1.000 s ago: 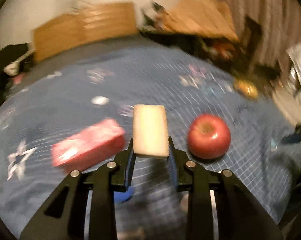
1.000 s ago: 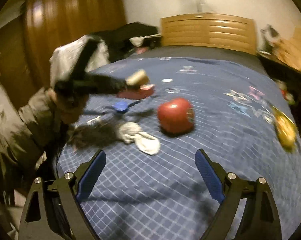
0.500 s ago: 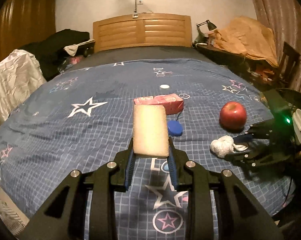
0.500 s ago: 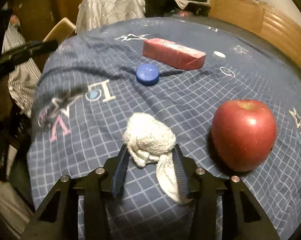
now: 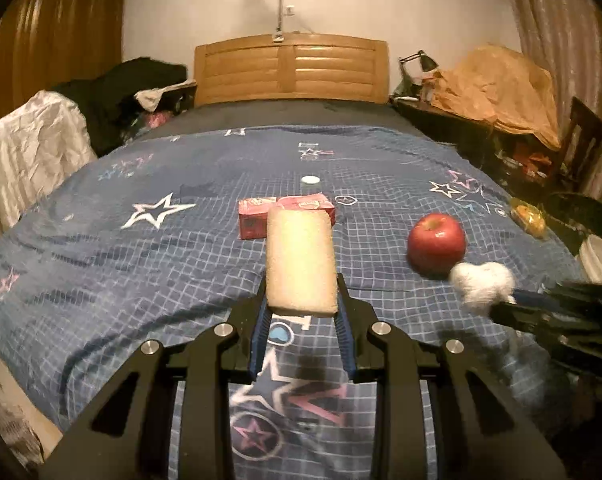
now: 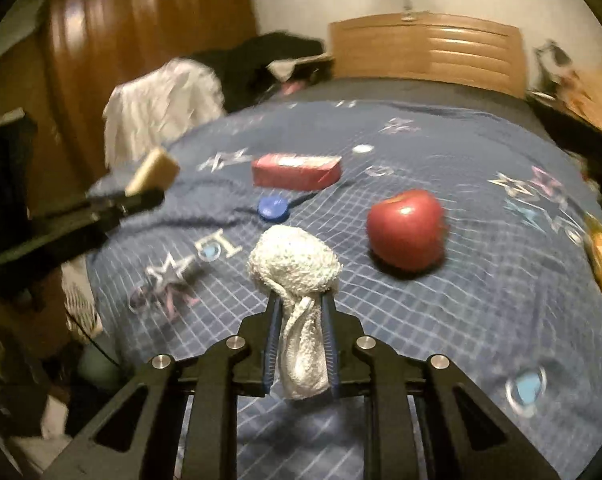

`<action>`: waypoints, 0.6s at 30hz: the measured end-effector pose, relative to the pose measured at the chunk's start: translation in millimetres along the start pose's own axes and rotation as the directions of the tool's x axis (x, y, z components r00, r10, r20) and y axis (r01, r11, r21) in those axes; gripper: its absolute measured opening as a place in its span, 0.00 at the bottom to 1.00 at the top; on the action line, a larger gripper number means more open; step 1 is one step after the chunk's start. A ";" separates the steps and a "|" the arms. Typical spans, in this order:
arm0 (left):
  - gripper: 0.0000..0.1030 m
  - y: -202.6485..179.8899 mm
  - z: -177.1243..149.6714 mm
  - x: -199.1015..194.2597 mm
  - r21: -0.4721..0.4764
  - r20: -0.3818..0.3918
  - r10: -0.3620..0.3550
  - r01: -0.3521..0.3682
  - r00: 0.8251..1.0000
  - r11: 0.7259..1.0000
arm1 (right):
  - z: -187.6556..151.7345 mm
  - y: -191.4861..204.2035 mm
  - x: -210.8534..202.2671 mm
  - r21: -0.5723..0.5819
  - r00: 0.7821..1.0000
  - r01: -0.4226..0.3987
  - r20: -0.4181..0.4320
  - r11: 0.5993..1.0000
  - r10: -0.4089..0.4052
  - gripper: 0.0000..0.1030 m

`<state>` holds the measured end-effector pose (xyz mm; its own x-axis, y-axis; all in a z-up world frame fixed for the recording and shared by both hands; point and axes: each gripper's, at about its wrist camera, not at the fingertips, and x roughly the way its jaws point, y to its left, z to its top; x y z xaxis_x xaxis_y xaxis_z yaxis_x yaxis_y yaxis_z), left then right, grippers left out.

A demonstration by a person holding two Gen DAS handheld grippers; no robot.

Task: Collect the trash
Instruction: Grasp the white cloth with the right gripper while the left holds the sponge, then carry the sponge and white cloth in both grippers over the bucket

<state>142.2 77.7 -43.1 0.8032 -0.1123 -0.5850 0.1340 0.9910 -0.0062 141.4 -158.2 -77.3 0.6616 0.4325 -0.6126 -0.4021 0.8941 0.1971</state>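
Observation:
My left gripper (image 5: 301,312) is shut on a pale yellow sponge (image 5: 300,256) and holds it above the bed's near end; it also shows in the right wrist view (image 6: 155,168). My right gripper (image 6: 299,312) is shut on a crumpled white tissue wad (image 6: 295,264), lifted off the blue bedspread (image 6: 481,300); the wad also shows in the left wrist view (image 5: 483,282). On the bed lie a red carton (image 5: 253,218), a blue bottle cap (image 6: 273,209), a small white cap (image 5: 310,179) and a red apple (image 5: 436,242).
A yellow wrapped item (image 5: 528,219) lies at the bed's right edge. A wooden headboard (image 5: 291,68) stands at the far end. Clothes (image 5: 33,148) pile on the left, a cluttered desk with brown paper (image 5: 497,88) on the right.
My right gripper has closed on the tissue wad and lifted it off the bedspread. My left gripper still holds the sponge and has shifted only slightly.

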 end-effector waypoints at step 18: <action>0.27 -88.9 29.8 -43.7 0.041 0.148 0.131 -0.139 0.980 0.990 | -15.6 -6.2 -115.9 0.099 0.969 0.110 0.212 0.989 -0.129 0.20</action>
<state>112.5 -7.7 7.2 0.8907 0.0090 -0.4544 0.0451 0.9931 0.1080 57.4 -215.7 -19.5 0.8270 0.3286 -0.4562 -0.2627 0.9432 0.2033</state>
